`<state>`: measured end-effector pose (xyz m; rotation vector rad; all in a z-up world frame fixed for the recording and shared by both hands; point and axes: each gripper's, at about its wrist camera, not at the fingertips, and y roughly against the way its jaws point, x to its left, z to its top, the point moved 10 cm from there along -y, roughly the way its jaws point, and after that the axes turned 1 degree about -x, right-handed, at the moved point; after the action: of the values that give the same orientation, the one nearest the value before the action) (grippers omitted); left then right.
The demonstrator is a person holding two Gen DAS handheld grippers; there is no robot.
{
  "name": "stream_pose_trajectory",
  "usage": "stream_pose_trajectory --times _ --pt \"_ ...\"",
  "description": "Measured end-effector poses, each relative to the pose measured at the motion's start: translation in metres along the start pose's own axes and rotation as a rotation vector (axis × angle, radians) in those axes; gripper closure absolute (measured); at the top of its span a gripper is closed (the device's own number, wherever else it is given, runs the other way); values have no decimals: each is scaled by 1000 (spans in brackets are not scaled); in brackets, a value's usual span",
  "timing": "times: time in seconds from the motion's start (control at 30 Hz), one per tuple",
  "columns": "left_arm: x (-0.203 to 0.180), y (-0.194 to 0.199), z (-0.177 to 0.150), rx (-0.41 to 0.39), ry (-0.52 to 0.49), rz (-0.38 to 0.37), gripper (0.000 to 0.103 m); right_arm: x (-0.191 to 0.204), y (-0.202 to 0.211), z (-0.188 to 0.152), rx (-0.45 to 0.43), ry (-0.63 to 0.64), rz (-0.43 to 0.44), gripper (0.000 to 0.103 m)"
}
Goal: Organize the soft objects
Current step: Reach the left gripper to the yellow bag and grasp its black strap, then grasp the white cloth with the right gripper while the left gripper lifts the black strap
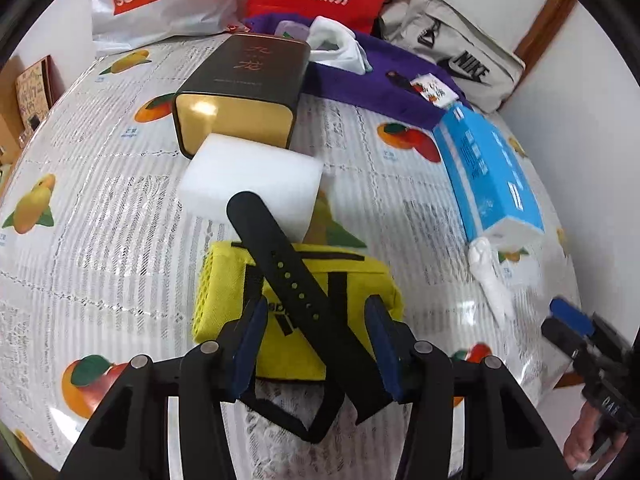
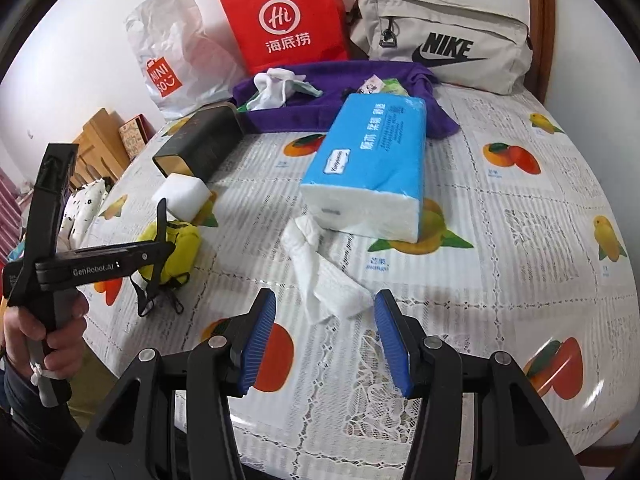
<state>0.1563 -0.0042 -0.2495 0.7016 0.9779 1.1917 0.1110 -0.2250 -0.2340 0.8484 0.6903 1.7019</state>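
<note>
A yellow fabric pouch (image 1: 352,280) lies near the table's front edge, and a black strap with holes (image 1: 288,268) leans across it. My left gripper (image 1: 316,306) is over the pouch, jaws apart, the strap running between the blue pads; neither pad visibly presses. From the side, the left gripper (image 2: 160,248) has its tips at the pouch (image 2: 182,238). A twisted white tissue (image 2: 320,276) trails from a blue tissue pack (image 2: 368,168). My right gripper (image 2: 324,298) is open, with the tissue's near end between its tips. A white sponge block (image 1: 256,176) sits behind the pouch.
A black-and-gold tin (image 1: 240,92) lies behind the sponge. A purple cloth (image 1: 380,80) with a white sock (image 1: 336,44) is at the back, before a red bag (image 2: 284,20), a white plastic bag (image 2: 172,60) and a grey bag (image 2: 440,48). A hand (image 2: 48,332) holds the left gripper.
</note>
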Motion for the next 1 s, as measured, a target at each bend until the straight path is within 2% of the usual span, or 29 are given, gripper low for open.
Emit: stream_pose_trajectory --times 0.1,0.2,0.33,0.63,0.9,1.0 --pt "0 -6 0 -3 -28 32 71 -3 -6 -4 9 -8 5 52" --pt "-6 -6 1 9 -55 -11 84 -7 -11 -9 20 -15 6 52" --pt "-7 2 2 7 -93 5 84 -10 -13 -11 24 -19 3 52" --pt "-5 -8 5 17 -73 -23 83 -17 -26 -2 29 -21 7 52" --pt "-5 1 8 5 -79 -55 83 7 -51 11 37 30 52 47" --pt "-4 3 8 4 -76 -67 83 16 -65 14 36 55 43 47"
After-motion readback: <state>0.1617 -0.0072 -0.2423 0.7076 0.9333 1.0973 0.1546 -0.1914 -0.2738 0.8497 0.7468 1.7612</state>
